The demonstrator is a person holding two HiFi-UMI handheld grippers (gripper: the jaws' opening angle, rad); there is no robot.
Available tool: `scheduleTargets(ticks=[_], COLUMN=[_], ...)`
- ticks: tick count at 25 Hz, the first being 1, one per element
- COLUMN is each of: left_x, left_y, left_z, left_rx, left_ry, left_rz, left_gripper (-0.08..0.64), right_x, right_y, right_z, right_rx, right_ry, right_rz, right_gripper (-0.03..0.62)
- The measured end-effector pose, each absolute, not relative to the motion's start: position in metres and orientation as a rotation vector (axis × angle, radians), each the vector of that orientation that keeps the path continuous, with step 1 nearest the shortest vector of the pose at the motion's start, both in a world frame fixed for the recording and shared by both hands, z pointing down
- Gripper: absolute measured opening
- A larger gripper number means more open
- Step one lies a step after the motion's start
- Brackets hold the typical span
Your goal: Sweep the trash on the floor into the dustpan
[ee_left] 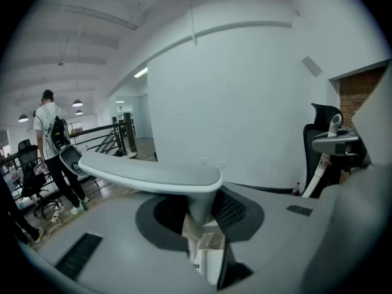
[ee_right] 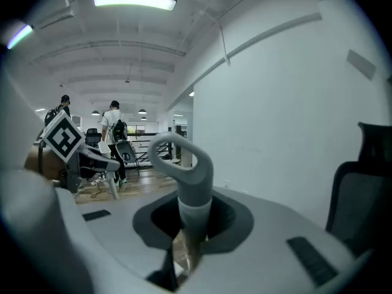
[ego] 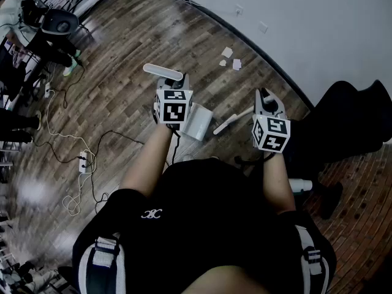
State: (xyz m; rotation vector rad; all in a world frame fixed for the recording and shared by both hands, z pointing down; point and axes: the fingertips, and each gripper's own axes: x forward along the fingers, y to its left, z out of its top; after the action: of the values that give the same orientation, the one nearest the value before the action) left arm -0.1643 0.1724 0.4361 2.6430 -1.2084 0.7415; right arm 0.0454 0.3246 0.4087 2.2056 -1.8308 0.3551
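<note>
L gripper (ego: 172, 86) clamps dustpan handle (ee_left: 153, 173), R gripper (ego: 268, 101) clamps broom handle (ee_right: 187, 167); paper scraps (ego: 230, 57) unswept, so sweeping apparently not begun.

Wood-plank floor (ego: 122, 97), dark brown, runs diag. along white wall (ego: 294, 23) w/ black skirting. 3 small white paper scraps (ego: 227, 52) lie close together near the wall. Left side: white power strip (ego: 83, 162) w/ pale cables (ego: 58, 133) looping off it. Right: black office chair (ego: 349, 124) by the wall, white bottle (ego: 300, 185) near its base. Bottom right, surface turns to brick pattern (ego: 361, 219). White dustpan (ego: 199, 121) & broom (ego: 231, 121) sit low over the boards, contact w/ floor unclear
</note>
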Motion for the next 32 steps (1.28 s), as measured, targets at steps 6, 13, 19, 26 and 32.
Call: scheduleTargets(ticks=[6,13,19,26,32], left_x=[-0.156,-0.13,-0.106,-0.081,-0.06], left_y=[0.162,0.15,0.136,0.109,0.062], left_z=[0.435,0.426,0.417,0.412,0.43], left_rx=[2.644,2.655,2.648,2.624,2.597], left_ry=[-1.24,-1.283,-1.314,-1.308,-1.268], left_rz=[0.751,0.753,0.741,0.686,0.652], left_gripper=[0.094,0.094,0.094,0.094,0.094], right_x=[0.053,0.08,0.103,0.132,0.152], right_y=[0.319,0.321,0.319,0.305,0.269], right_z=[0.407,0.406,0.407,0.412,0.421], right_rx=[2.194,2.189,2.148,2.179,2.194], right_ry=[-1.86,-1.9,-1.926,-1.876,-1.821], right_rz=[0.366,0.389,0.393,0.383,0.375], right_gripper=[0.057,0.058,0.058,0.058,0.058])
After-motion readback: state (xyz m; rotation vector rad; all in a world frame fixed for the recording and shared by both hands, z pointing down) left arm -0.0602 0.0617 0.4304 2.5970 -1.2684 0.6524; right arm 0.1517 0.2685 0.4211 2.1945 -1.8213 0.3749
